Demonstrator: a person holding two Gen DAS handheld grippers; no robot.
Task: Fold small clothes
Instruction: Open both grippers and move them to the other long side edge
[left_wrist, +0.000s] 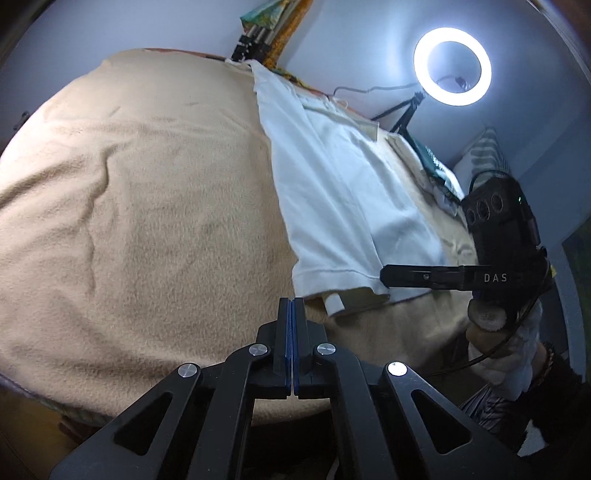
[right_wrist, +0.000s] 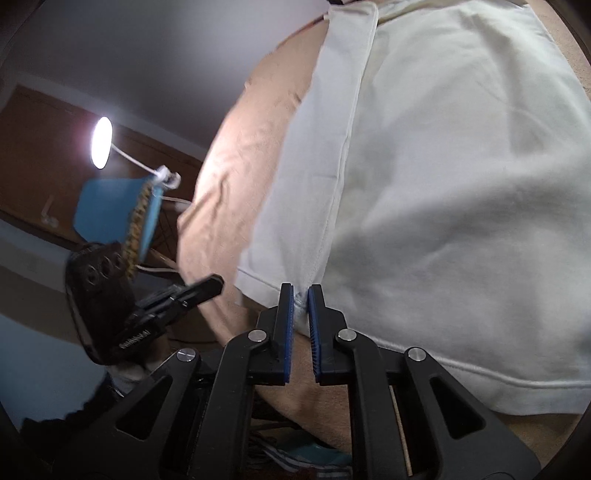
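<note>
Left gripper (left_wrist: 291, 306) clenched tight, blue pads pressed flat together, holding nothing. Hovering over the tan blanket (left_wrist: 147, 206), near its front edge. Just ahead and a little to the right, the near hem of a white shirt (left_wrist: 332, 177), lying flat on the blanket and stretching away toward the far side. A small flap of cloth poking out under that hem, just right of the fingertips. Further right, the right gripper (left_wrist: 384, 276) reaching in sideways, its black tip touching the shirt's hem corner. Up high to the right, a glowing ring light (left_wrist: 452, 66) on a thin stand by the wall.

From the right wrist view, right gripper (right_wrist: 301, 291) loosened, a small gap between its two blue pads. Fingertips right at the shirt's (right_wrist: 443, 166) bottom hem, where a seam runs down to the edge. A bit of white cloth between the pads near the tips; cannot tell if truly pinched. Shirt spread wide ahead and to the right, blanket (right_wrist: 236, 147) showing to the left. Far left and lower, the left gripper (right_wrist: 218, 284), blurry, fingers close together. Behind it, a bright round lamp (right_wrist: 101, 142) and something blue (right_wrist: 110, 210).
</note>
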